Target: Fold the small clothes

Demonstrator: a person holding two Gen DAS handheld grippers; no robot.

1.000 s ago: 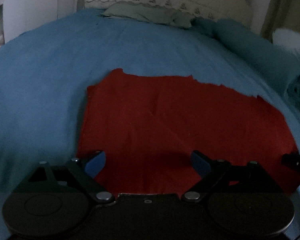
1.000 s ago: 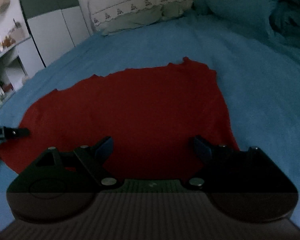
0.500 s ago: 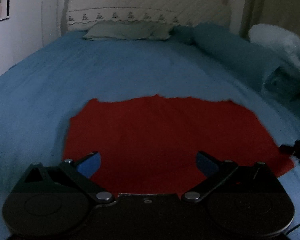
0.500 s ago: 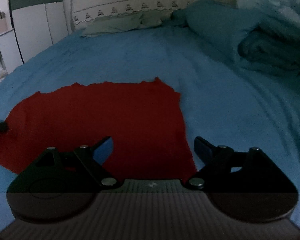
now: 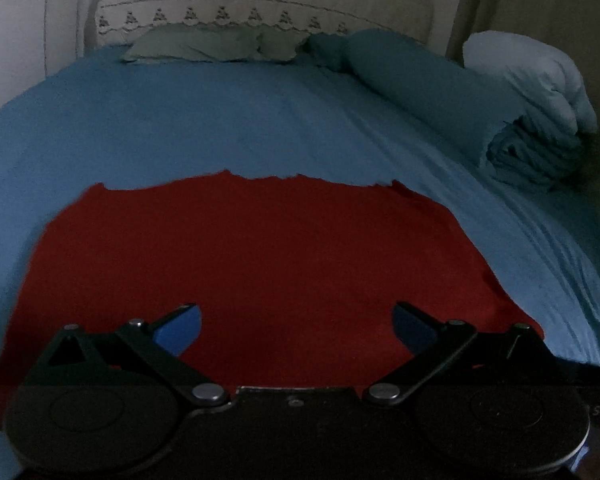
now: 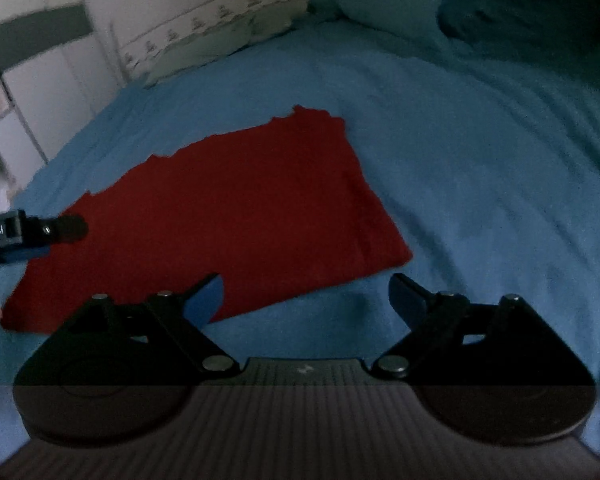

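Both the left gripper point(image 5: 296, 326) and right gripper point(image 6: 306, 296) hang released above the flat red cloth garment point(image 5: 252, 256), so a fold seemingly awaits: next, pinch its 6 o'clock hem.

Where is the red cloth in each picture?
Left wrist: the red cloth fills the lower middle, just beyond the open left gripper.
Right wrist: it lies left of centre, ahead-left of the open right gripper.
Shared landmark: the green pillow at the headboard.
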